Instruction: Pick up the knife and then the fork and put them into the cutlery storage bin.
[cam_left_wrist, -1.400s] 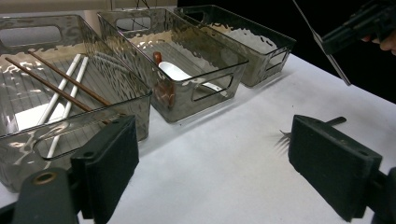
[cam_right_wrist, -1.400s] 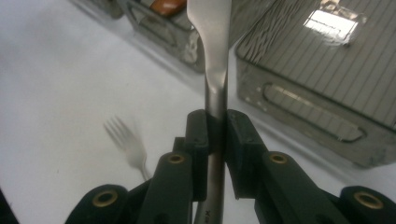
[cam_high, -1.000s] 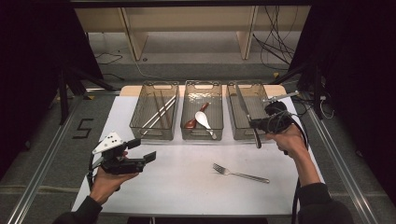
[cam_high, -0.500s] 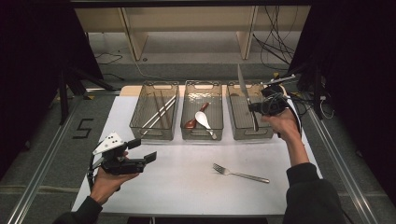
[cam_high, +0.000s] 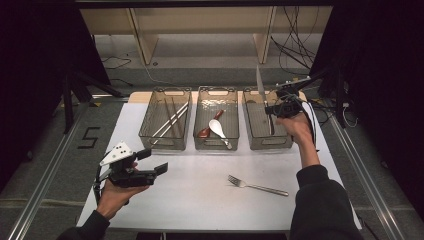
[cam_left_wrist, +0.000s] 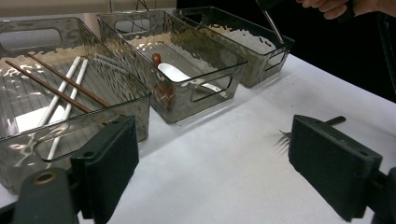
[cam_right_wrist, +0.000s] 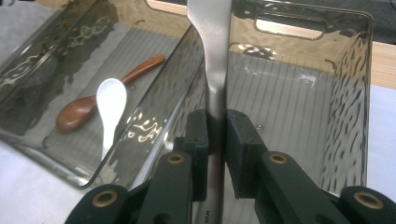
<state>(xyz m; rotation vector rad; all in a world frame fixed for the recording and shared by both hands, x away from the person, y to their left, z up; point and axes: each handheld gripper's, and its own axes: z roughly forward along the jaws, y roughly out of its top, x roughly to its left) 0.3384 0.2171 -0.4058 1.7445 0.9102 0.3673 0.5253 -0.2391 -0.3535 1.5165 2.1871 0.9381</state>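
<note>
My right tongs (cam_right_wrist: 215, 133) are clamped on the knife (cam_high: 260, 86), blade pointing up, above the right bin (cam_high: 254, 141). I judge this bin takes knives, since the left bin (cam_high: 146, 134) holds chopsticks (cam_high: 170, 117) and the middle bin (cam_high: 201, 145) holds spoons (cam_high: 216, 127). My left tongs (cam_left_wrist: 215, 172) stand apart and empty over the near left of the bench (cam_high: 200, 200), facing the fork (cam_high: 257, 185), which lies near right, probably next.
</note>
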